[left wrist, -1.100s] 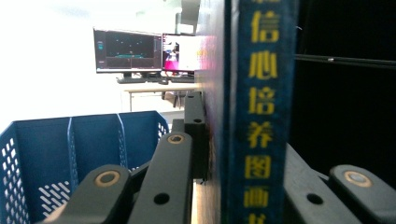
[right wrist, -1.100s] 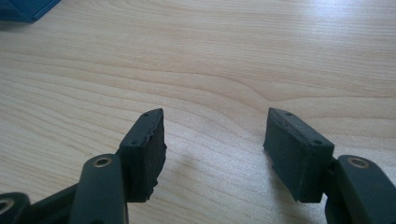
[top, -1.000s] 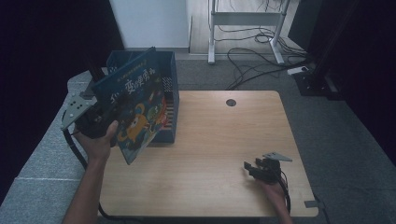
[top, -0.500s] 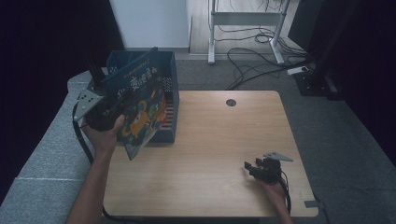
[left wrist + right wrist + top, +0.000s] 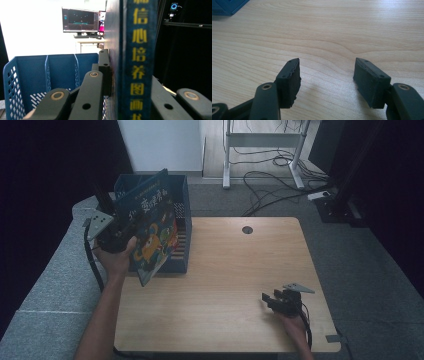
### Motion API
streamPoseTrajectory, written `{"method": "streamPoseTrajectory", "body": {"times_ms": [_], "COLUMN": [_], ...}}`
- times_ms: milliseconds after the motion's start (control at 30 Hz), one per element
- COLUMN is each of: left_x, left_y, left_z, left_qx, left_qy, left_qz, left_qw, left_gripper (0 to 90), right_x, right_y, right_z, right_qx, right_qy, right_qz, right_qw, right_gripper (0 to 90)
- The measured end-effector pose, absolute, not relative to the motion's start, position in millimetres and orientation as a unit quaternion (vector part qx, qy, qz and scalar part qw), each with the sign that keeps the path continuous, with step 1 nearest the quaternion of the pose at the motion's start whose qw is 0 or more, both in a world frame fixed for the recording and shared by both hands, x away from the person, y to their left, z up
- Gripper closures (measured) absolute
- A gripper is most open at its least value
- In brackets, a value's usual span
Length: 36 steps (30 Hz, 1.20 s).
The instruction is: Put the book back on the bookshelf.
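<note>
So from up top my left gripper (image 5: pixel 120 232) is over at about 9 o'clock off the table's (image 5: pixel 240 270) left edge, clamped tight on the book (image 5: pixel 152 232). In the left gripper view you can see the pads squeezing either side of it with the spine (image 5: pixel 138 57) running straight up between them, so that grip looks solid to me. The book is in the air, tipped, with its long axis running roughly from 1 o'clock down to 7 o'clock, top corner leaning over the blue bin (image 5: pixel 177 207) and bottom corner hanging just above the table's near-left area. The bin sits right behind and beside the book, at about 1 o'clock from the gripper, and the left gripper view shows its dividers (image 5: pixel 46 67) standing upright with open slots. That's the bit everything hangs on, I reckon: the book needs to come upright so its spine lines up with a slot before it goes down, otherwise a corner will catch a divider. My right gripper (image 5: pixel 274 301) is parked on the table down at 5 o'clock, jaws partway apart with nothing between them, well away from the bin, so the left is obviously the one doing this.
</note>
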<state>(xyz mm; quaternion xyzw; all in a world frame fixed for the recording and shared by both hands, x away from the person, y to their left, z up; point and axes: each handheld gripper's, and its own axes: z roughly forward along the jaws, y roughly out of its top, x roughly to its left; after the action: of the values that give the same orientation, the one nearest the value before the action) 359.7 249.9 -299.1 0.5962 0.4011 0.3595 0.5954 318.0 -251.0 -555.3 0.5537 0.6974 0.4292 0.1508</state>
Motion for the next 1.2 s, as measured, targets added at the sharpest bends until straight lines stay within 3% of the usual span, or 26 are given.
{"method": "streamPoseTrajectory", "body": {"times_ms": [1200], "left_x": [401.3], "left_y": [233.4], "left_z": [-287.9], "left_qx": [0.587], "left_qy": [0.414], "left_qz": [0.382], "left_qw": [0.582], "left_gripper": [82.1], "right_x": [316.6], "right_y": [-255.8], "right_z": [-556.2], "right_qx": [0.565], "right_qy": [0.683], "right_qz": [0.439], "right_qw": [0.145], "right_gripper": [37.8]}}
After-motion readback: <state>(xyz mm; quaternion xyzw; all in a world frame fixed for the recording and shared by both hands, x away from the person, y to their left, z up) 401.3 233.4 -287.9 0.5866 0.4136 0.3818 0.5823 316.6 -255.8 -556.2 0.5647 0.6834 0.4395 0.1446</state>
